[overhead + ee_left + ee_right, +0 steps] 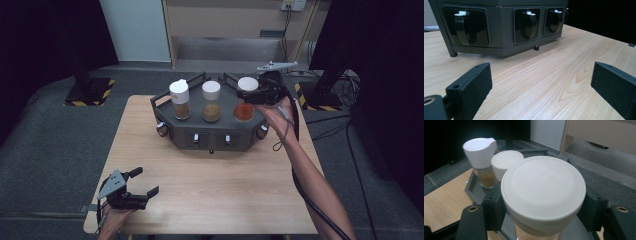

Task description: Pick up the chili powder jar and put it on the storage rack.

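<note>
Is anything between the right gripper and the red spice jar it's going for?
No. The right gripper is already shut on the red spice jar, its pads against the sides just under the white lid. The middle jar stands apart beside it.

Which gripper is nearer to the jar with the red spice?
Right. The right gripper is clamped on the red spice jar just under its white cap; the left gripper rests open near the table's front left corner, far away.
</note>
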Action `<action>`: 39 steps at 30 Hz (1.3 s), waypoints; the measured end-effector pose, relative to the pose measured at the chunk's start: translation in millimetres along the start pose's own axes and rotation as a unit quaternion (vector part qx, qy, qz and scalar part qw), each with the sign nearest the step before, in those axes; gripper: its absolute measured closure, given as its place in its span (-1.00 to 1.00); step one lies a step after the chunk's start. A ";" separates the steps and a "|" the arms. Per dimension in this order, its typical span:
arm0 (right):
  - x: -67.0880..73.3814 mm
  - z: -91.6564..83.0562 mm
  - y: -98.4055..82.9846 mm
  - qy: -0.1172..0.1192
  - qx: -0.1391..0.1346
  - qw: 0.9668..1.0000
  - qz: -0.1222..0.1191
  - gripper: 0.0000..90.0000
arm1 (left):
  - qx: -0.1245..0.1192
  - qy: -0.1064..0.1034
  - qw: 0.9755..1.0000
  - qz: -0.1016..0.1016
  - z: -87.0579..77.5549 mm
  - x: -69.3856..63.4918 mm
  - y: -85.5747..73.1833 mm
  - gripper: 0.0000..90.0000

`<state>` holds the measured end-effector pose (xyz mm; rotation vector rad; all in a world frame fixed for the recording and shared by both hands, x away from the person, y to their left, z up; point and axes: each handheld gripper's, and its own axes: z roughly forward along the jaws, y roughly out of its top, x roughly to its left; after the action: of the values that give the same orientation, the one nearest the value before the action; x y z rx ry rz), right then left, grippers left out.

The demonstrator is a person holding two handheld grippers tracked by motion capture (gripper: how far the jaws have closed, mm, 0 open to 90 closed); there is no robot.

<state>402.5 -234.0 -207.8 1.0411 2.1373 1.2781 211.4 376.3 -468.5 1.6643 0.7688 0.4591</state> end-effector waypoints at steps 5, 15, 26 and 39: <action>-3.2 14.4 -2.2 -0.014 0.004 1.000 0.008 -0.26 | -0.001 0.000 1.000 -0.001 0.0 0.1 -0.2 -0.95; -7.5 37.4 -8.8 -0.032 0.008 0.999 0.020 -0.26 | -0.001 0.000 1.000 -0.003 0.0 0.6 -0.7 -0.95; -11.7 52.5 -14.8 -0.032 0.017 0.999 0.031 -0.26 | -0.002 0.001 1.000 -0.005 -0.1 0.9 -1.1 -0.95; -14.2 58.0 -22.1 -0.033 0.018 0.999 0.036 -0.26 | -0.001 0.001 1.000 -0.004 -0.2 0.7 -0.9 -0.95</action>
<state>442.7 -219.7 -255.0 1.1692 2.0970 1.2249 211.6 377.1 -469.4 1.6582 0.7746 0.4561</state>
